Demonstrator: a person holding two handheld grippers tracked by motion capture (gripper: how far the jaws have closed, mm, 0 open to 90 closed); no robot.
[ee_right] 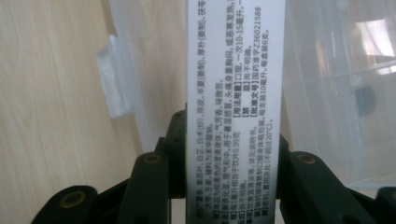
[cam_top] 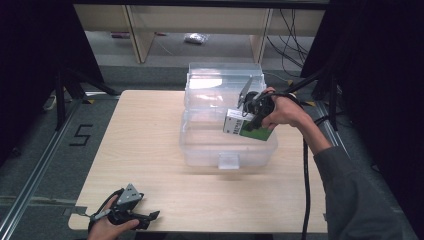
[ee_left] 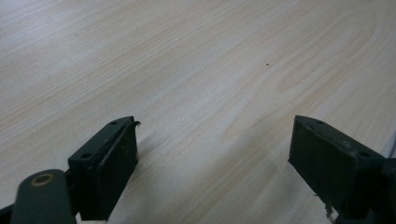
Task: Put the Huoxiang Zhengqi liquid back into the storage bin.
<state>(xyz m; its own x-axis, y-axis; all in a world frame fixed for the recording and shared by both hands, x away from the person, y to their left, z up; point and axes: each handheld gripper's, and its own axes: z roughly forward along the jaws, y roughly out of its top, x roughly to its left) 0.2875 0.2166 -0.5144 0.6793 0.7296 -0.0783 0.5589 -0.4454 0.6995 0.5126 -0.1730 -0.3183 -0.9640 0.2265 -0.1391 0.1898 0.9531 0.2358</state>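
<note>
- Right gripper view: the right gripper (ee_right: 233,186) is seen with its two black jaws pressed against the two sides of a white carton (ee_right: 235,107), which is pinched between them and stands up out of the grip toward the top of the picture.
- Rows of small black print are shown on the white face of the carton; this print cannot be read from the high view.
- Behind the carton, the clear wall and a small clear latch (ee_right: 113,79) of a plastic bin (ee_right: 327,93) are seen, with pale wood to the left.
- High view: the right gripper (cam_top: 248,117) is held in the person's right hand (cam_top: 284,111) above the open clear bin (cam_top: 200,140), over its right half.
- A green side and a white side of the carton (cam_top: 248,127) are shown here; the carton is carried tilted, above the bin, and whether it touches the bin's wall cannot be told.
- The bin's raised lid (cam_top: 220,82) is seen standing at the far side, and the latch (cam_top: 229,161) at the middle of its near wall.
- The bin is placed right of the middle of the wooden table (cam_top: 145,130), toward the far edge.
- Left gripper view: the jaws of the left gripper (ee_left: 215,158) are spread wide, with only bare wood grain between them.
- In the high view the left gripper (cam_top: 145,219) is held in the left hand (cam_top: 107,227) at the near left corner of the table, well apart from the bin.
</note>
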